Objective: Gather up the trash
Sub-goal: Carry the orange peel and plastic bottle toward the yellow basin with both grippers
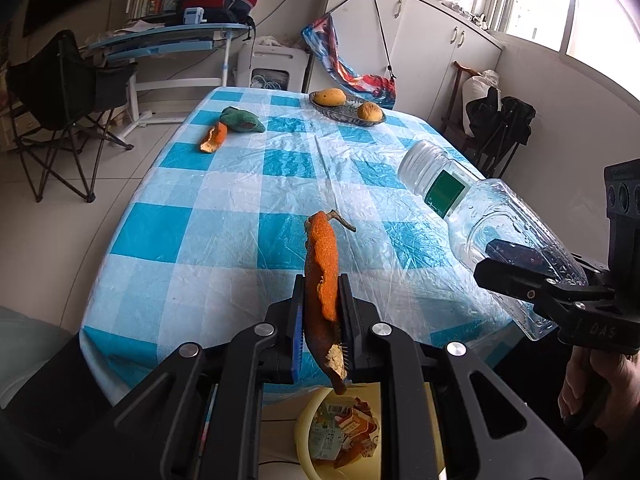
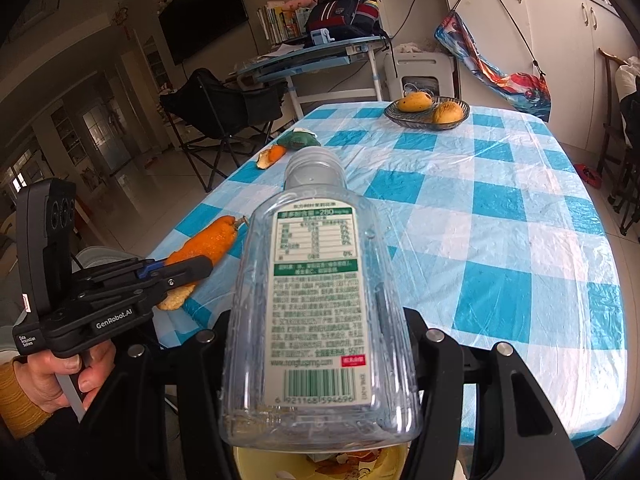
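Left tongs (image 1: pixel 320 300) clamped on orange peel (image 1: pixel 322 276), right tongs (image 2: pixel 320 344) around clear bottle (image 2: pixel 316 300), above yellow bin (image 1: pixel 308 432).

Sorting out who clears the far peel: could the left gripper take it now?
Probably not: the left gripper has its jaws shut on an orange peel. The far peel lies unblocked across the table.

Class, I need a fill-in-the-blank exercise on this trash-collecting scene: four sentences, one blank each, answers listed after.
1. The left claw is shut on a strip of orange ____.
2. The right claw grips an empty clear plastic ____.
3. The checked tablecloth is white and ____.
4. The dish at the table's far end holds ____ yellow fruits.

Answers: peel; bottle; blue; two
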Action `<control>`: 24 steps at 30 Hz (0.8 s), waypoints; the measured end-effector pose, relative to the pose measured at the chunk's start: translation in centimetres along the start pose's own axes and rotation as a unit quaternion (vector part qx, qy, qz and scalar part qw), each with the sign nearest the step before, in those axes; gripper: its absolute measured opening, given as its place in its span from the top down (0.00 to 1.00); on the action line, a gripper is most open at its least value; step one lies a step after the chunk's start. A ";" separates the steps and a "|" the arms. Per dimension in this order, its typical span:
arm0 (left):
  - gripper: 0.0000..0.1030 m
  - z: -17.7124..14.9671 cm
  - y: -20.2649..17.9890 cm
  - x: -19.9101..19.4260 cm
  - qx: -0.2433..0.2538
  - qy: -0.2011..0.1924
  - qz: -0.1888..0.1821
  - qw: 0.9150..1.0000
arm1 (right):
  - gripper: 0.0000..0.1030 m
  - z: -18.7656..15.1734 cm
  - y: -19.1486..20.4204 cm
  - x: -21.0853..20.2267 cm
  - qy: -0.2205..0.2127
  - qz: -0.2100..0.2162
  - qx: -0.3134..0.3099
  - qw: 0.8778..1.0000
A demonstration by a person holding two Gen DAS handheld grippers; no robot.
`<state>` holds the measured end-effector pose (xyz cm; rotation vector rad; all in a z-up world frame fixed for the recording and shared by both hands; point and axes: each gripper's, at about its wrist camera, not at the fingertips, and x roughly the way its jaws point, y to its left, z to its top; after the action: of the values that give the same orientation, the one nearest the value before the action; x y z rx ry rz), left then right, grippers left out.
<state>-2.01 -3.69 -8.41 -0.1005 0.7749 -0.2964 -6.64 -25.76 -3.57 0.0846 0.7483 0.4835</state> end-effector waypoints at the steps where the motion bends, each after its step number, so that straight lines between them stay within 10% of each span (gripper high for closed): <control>1: 0.86 -0.1 -0.1 -0.1 0.001 0.000 0.000 1.000 | 0.46 -0.1 0.1 -0.1 0.000 0.001 0.000 1.000; 24: 0.86 -2.4 -0.7 -2.1 0.000 0.004 -0.016 1.000 | 0.46 -3.8 2.6 -3.2 0.012 0.011 0.007 1.000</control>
<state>-5.27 -3.69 -8.61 -0.1122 0.7814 -0.3281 -12.19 -25.27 -3.75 0.0997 0.7749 0.5014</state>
